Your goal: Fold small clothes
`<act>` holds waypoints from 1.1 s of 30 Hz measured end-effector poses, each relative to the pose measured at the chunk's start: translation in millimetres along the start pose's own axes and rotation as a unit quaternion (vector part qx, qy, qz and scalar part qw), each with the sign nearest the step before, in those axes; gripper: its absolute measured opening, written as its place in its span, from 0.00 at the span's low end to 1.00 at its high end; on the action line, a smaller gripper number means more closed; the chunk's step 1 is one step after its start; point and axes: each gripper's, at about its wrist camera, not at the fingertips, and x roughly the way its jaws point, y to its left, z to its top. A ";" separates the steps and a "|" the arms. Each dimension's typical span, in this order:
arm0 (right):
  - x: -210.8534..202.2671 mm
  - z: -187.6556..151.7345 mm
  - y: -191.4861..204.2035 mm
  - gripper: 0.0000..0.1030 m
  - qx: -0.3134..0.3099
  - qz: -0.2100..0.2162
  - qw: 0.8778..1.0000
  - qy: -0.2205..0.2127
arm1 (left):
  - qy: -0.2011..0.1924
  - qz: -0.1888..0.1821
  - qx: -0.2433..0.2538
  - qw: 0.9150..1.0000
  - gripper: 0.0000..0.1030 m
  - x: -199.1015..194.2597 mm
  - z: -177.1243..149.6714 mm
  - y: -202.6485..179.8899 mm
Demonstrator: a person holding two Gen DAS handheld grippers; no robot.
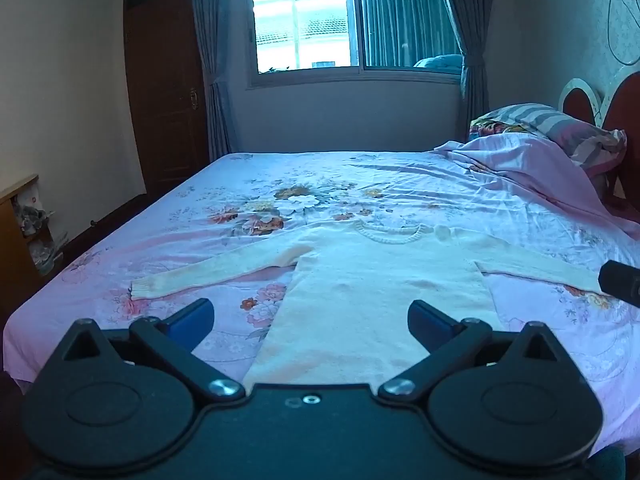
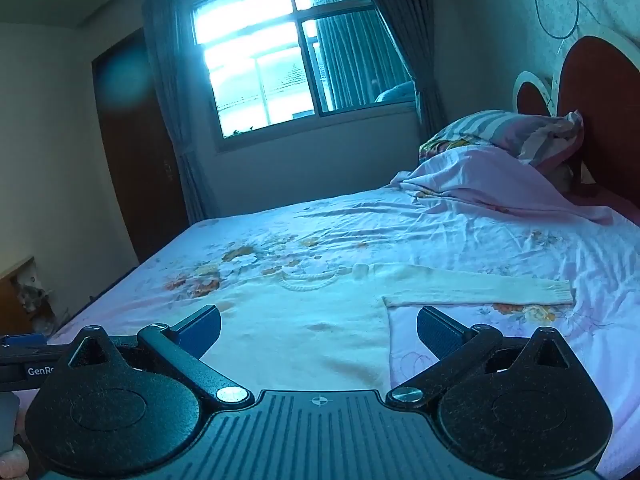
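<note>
A small cream knitted sweater (image 1: 380, 292) lies flat and face up on the floral pink bedsheet (image 1: 180, 240), both sleeves spread out sideways, neck towards the window. My left gripper (image 1: 310, 320) is open and empty, above the sweater's hem. In the right wrist view the sweater (image 2: 296, 320) lies ahead with its right sleeve (image 2: 480, 290) stretched to the right. My right gripper (image 2: 318, 328) is open and empty, over the sweater's lower right side. The right gripper's tip shows at the right edge of the left wrist view (image 1: 622, 282).
A bunched pink quilt (image 1: 532, 164) and a striped pillow (image 1: 560, 128) lie at the headboard (image 1: 620, 104) on the right. A brown wardrobe (image 1: 164, 88) and a window (image 1: 352, 20) stand beyond the bed. A wooden shelf (image 1: 20, 232) stands at the left.
</note>
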 end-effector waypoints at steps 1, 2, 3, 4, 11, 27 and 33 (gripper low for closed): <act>0.1 -1.1 1.4 1.00 -0.002 -0.001 1.000 -0.001 | 0.002 -0.006 -0.006 1.000 0.99 3.0 -1.5 16.5; 0.7 -2.1 3.2 1.00 -0.005 0.000 1.000 0.000 | 0.013 -0.005 -0.013 1.000 0.99 17.1 1.8 23.4; 3.7 -3.5 4.5 1.00 -0.007 0.000 1.000 0.002 | 0.015 -0.004 -0.014 1.000 0.99 18.2 2.0 24.1; 4.0 -4.3 5.7 1.00 -0.010 0.000 1.000 0.003 | 0.016 -0.004 -0.015 1.000 0.99 18.7 1.3 26.2; 6.7 -6.7 3.7 1.00 -0.016 0.001 1.000 0.005 | 0.016 0.010 -0.020 1.000 0.99 18.5 3.7 25.0; 7.7 -9.8 5.0 1.00 -0.015 -0.005 1.000 0.001 | 0.023 0.011 -0.015 1.000 0.99 20.9 4.4 18.8; 11.2 -9.7 3.0 1.00 -0.013 -0.003 1.000 0.008 | 0.027 0.014 -0.017 0.999 0.99 23.5 4.5 19.1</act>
